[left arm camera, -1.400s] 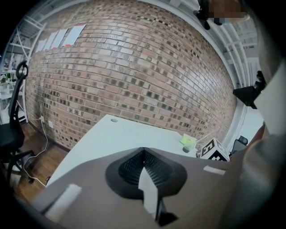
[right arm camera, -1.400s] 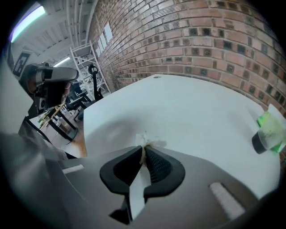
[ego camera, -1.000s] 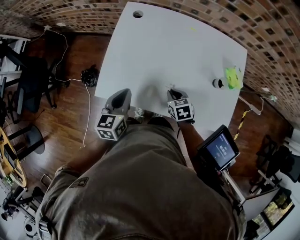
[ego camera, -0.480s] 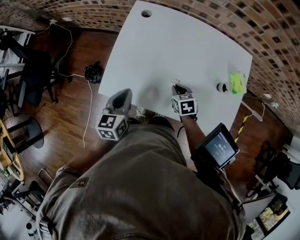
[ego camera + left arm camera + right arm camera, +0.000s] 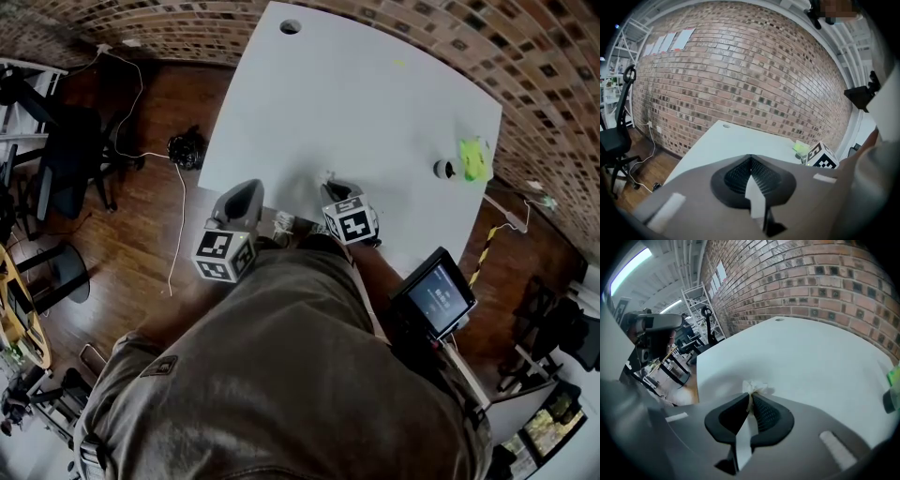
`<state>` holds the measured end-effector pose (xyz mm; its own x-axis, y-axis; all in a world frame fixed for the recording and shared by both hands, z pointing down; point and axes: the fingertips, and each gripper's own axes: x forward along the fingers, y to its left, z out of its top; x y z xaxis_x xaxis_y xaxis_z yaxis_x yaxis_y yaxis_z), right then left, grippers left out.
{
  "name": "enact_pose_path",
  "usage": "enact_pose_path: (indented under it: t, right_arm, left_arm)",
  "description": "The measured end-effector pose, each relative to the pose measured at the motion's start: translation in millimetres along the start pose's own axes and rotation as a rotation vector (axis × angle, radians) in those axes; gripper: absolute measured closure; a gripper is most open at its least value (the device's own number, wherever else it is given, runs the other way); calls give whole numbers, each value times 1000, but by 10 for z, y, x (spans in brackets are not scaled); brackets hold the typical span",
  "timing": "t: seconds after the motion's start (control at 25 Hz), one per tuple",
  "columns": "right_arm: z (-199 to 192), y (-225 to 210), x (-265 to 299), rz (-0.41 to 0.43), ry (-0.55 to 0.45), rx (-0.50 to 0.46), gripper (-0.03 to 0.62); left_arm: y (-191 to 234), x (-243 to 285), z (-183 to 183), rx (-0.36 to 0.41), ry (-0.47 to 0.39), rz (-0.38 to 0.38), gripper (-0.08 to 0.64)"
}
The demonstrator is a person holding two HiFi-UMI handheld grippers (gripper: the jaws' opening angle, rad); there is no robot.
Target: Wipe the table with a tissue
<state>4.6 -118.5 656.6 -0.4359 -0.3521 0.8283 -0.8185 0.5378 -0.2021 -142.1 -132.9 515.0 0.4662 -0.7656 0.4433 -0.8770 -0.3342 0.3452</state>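
White table (image 5: 356,94) by brick wall (image 5: 534,56). Right gripper (image 5: 334,187) clamps tissue (image 5: 753,388), apparently wiping near front edge; left gripper (image 5: 246,194) closed, empty. Next: sweep tissue across remaining surface.

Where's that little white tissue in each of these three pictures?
Head view: tissue at the right claw's tip, near the table's front edge.
Left gripper view: not in it.
Right gripper view: centre, pinched in that claw.
Shared landmark: the round hole in the table's far corner, seen in all three.
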Motion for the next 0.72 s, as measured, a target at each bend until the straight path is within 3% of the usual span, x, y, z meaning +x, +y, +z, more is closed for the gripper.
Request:
enact_pose_path:
  t: [0.2,0.72]
  right_arm:
    - [-14,-16,-12,-2,-10,30,555]
    - [-496,-1070,-579,-231,-33,246,555]
  left_arm:
    - [6,-3,-27,13,10,-5,558]
    - [-348,267,-6,67,33,-106,558]
